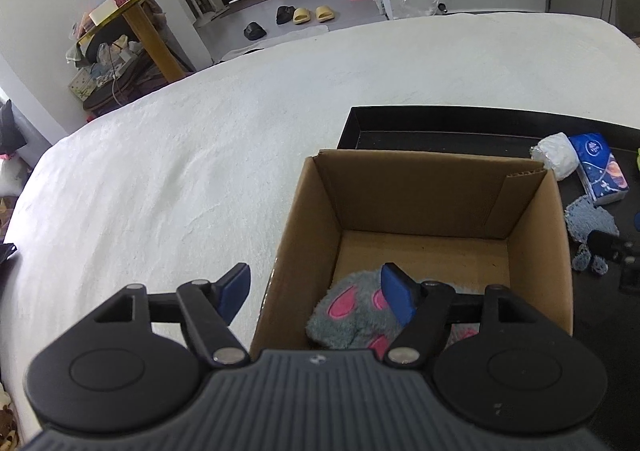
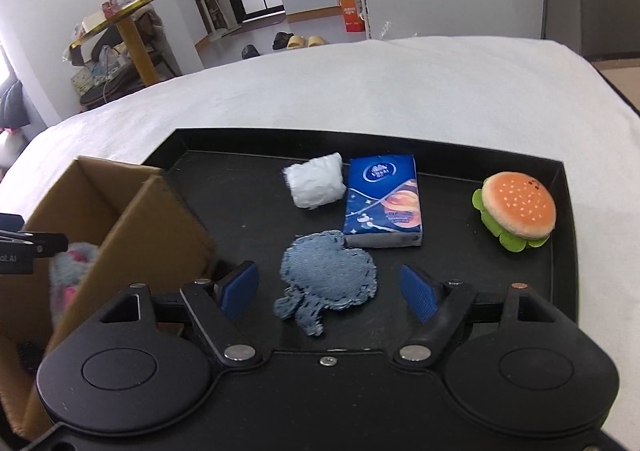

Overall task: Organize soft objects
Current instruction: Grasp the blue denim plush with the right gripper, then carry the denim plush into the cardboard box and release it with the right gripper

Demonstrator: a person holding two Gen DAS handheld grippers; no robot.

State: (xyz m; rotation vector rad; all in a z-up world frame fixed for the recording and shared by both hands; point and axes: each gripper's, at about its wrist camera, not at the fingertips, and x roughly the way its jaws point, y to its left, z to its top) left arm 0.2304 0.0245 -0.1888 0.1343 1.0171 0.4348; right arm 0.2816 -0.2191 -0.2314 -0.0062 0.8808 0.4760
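Denim-blue knitted patch (image 2: 329, 275) flat on the black tray (image 2: 560, 271), rounded body toward the far side, small lobes trailing toward the camera, long axis running roughly from near-left to far-right. Directly ahead of the right tool (image 2: 329, 291), framed between its blue pads (image 2: 418, 293) in the right wrist view, pads spread wide and pressing on nothing; whether either pad touches the patch or hangs above it hard to tell. Just beyond the patch, a blue tissue pack (image 2: 384, 201), long axis pointing away from the camera, its near corner touching or overlapping the patch edge. Left of the pack, just beside it, a white crinkled bundle (image 2: 316, 185). Well to the right, near the tray wall, a plush burger (image 2: 516, 209) resting tilted, bun top facing up and toward the camera. Cardboard box (image 1: 420, 195) open-topped, standing at the tray's left end on the white bed (image 1: 160, 171). Inside it, a grey fluffy item with pink spots (image 1: 352, 307), lying along the near wall, partly covered by the left tool (image 1: 316, 291). Left tool spread apart too, empty: one pad over the bed outside the box, the other over the box interior in front of the fluffy item, contact not clear. Lower part of the fluffy item hidden behind the tool body; right side of the tray cut off in the left wrist view.
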